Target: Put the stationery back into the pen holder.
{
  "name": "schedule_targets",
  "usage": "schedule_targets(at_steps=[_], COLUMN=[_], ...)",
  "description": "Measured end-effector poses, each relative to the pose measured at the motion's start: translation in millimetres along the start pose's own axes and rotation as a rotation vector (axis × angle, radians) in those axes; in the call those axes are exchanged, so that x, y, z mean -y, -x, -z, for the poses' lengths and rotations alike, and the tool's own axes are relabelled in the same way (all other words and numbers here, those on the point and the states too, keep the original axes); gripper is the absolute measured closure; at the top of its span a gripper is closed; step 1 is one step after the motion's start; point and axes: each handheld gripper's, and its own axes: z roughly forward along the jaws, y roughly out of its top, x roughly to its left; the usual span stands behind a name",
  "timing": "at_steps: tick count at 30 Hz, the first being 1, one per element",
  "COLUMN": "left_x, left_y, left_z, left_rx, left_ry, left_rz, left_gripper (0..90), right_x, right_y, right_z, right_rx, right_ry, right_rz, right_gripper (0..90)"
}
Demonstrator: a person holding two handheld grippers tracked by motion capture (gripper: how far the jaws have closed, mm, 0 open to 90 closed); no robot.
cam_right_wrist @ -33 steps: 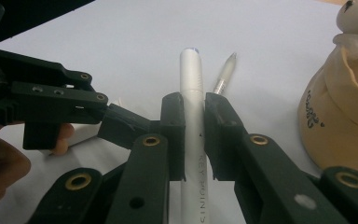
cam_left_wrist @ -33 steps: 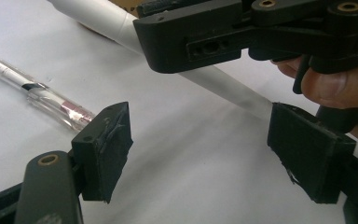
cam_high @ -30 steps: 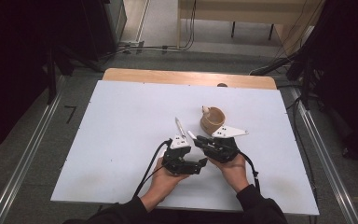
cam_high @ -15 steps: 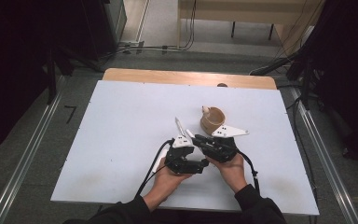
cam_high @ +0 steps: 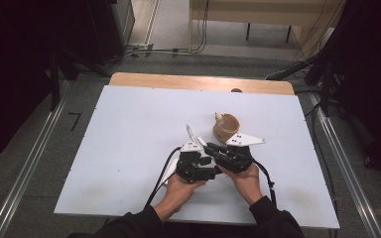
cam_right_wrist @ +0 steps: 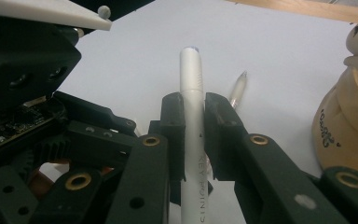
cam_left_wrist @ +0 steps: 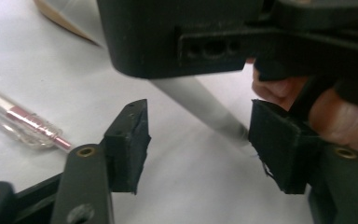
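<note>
surface: white table, wood edge at far side | room: grey floor, cables | right gripper clamped white pen near beige cup | left gripper jaws closing, partly apart, pen's end between, untouched

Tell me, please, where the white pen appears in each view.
High view: white pen, a tiny tip below-left of the tan cup.
Left gripper view: centre, slanting down to the right.
Right gripper view: centre, upright, clamped between the jaws.
Shared landmark: the tan cup, at the right gripper view's right edge.
</note>
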Motion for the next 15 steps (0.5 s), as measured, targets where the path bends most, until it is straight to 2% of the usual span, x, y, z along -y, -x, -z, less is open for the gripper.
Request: schedule_targets(at_steps=[3, 4, 12, 15], left_x=[0.3, 0.3, 0.5, 0.9], left_y=[-0.5, -0.6, -1.9, -4.3], left_z=[-0.3, -0.1, 0.4, 1.9], left_rx=[0.005, 0.006, 0.004, 0.001], left_ry=[-0.003, -0.002, -0.007, 0.010], left_rz=[0.000, -0.001, -0.002, 0.021], left_gripper=[43.4, 47.9, 61.8, 64.7], right_x=[0.1, -0.1, -0.1, -0.6], right_y=[-0.9, -0.7, -1.3, -1.3], right_z=[-0.3, 0.1, 0.2, 1.1], right_rx=[-0.001, -0.002, -0.003, -0.003], right_ry=[0.001, 0.004, 0.006, 0.012], right_rz=[0.001, 0.002, 0.002, 0.000], right_gripper=[76.8, 76.8, 76.8, 76.7])
